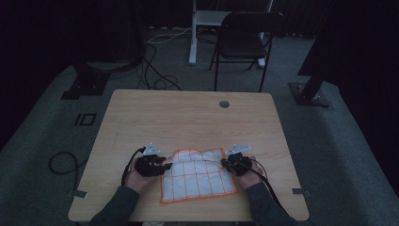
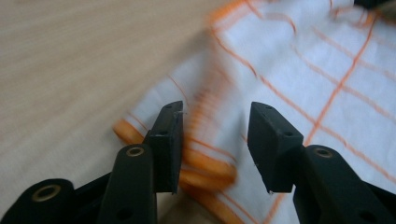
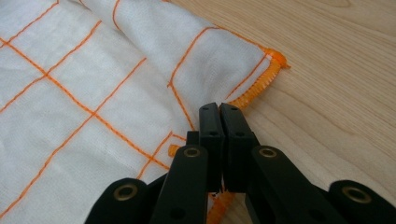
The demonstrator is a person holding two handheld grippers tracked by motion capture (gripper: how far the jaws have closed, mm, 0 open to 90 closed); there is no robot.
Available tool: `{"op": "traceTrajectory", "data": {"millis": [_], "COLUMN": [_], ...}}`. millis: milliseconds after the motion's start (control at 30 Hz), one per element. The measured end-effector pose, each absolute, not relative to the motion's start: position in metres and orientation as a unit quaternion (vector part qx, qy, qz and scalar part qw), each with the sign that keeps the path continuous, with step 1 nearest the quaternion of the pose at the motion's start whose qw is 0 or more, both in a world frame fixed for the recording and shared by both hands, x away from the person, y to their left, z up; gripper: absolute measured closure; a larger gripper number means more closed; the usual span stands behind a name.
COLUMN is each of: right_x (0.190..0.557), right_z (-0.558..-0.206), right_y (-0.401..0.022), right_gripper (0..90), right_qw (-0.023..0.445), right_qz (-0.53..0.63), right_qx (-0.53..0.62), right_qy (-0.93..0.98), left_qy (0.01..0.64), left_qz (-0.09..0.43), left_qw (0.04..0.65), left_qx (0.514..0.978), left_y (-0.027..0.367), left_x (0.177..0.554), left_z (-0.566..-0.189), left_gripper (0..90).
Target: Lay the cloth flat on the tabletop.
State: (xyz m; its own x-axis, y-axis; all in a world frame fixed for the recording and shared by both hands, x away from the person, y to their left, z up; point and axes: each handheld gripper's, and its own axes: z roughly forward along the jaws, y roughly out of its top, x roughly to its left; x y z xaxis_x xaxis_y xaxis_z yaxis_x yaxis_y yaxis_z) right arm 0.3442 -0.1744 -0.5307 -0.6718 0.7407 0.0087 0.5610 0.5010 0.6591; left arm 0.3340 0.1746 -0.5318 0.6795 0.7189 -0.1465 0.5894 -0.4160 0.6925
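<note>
A white cloth (image 1: pixel 197 176) with an orange grid and orange hem lies on the near part of the wooden table (image 1: pixel 188 117), its far edge folded over. My left gripper (image 1: pixel 165 165) is at the cloth's left side. In the left gripper view its jaws (image 2: pixel 217 109) stand open, with a bunched orange-hemmed fold of the cloth (image 2: pixel 303 70) between them and no pad pressing on it. My right gripper (image 1: pixel 225 164) is at the cloth's far right corner. In the right gripper view its jaws (image 3: pixel 219 106) are shut on the hemmed edge of the cloth (image 3: pixel 93 70).
The table has a round cable hole (image 1: pixel 224 104) near its far edge. A black folding chair (image 1: pixel 242 40) and a white desk leg (image 1: pixel 193 33) stand beyond the table. Cables lie on the grey floor (image 1: pixel 155 75) at the back left.
</note>
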Motion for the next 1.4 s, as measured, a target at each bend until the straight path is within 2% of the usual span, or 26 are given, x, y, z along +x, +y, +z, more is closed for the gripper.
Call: {"op": "traceTrajectory", "data": {"millis": [100,200,500,700,733,833,1100,1400], "right_x": [0.344,0.344,0.344,0.344,0.344,0.344,0.346,0.362], "right_z": [-0.531,-0.531,-0.531,-0.531,-0.531,-0.531,-0.526,-0.507], "right_y": [-0.174,-0.174,-0.174,-0.174,-0.174,-0.174,-0.178,-0.177], "right_gripper": [88.8,88.8,88.8,88.7,88.7,88.5,82.5,82.8], "right_qw": [0.140,0.139,0.139,0.139,0.139,0.140,0.145,0.165], "right_qz": [0.323,0.323,0.324,0.324,0.324,0.324,0.335,0.357], "right_qx": [0.381,0.381,0.381,0.381,0.381,0.381,0.389,0.397], "right_qy": [0.855,0.855,0.855,0.855,0.855,0.855,0.846,0.830], "left_qy": [0.391,0.394,0.381,0.375,0.375,0.382,0.395,0.401], "left_qz": [0.100,0.106,0.100,0.108,0.112,0.121,0.133,0.141], "left_qw": [0.363,0.365,0.397,0.401,0.398,0.391,0.386,0.386], "left_qx": [0.840,0.837,0.829,0.829,0.830,0.828,0.823,0.819], "left_y": [0.173,0.174,0.178,0.177,0.178,0.181,0.189,0.191], "left_x": [0.328,0.324,0.312,0.310,0.310,0.312,0.319,0.323], "left_z": [-0.532,-0.529,-0.520,-0.516,-0.515,-0.513,-0.512,-0.511], "left_gripper": [57.3,63.3,65.2,75.1,80.9,87.5,88.2,88.2]}}
